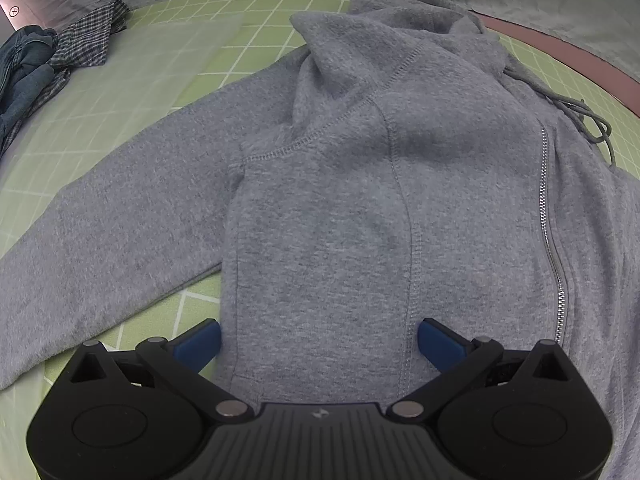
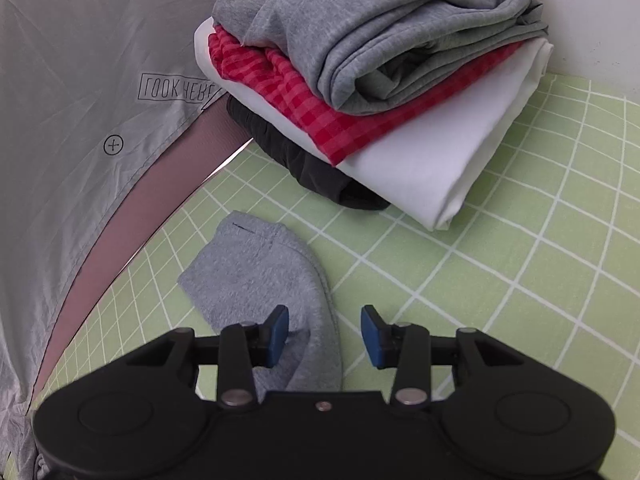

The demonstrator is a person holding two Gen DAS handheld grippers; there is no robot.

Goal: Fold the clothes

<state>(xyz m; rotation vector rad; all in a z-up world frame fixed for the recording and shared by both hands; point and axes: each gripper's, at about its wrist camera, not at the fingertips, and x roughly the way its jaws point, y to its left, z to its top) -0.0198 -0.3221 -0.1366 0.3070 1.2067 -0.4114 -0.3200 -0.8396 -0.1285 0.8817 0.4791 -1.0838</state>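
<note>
Spread flat beneath the left gripper (image 1: 319, 338), whose jaws stand fully apart and grasp nothing, the grey zip hoodie (image 1: 360, 200) covers the green grid mat (image 1: 192, 60), likely laid out for folding. Beyond, a stack of folded clothes (image 2: 380, 80) sits aside. Smallest, the hoodie's cuff (image 2: 260, 272) lies between the right gripper (image 2: 324, 332)'s half-parted pads, not yet pinched.

An arrow-shaped outline printed on the grey sheet (image 2: 80, 80) reads "LOOK HERE" (image 2: 176, 89), with a small circled plus sign (image 2: 113, 145) printed just below it on the same sheet.
</note>
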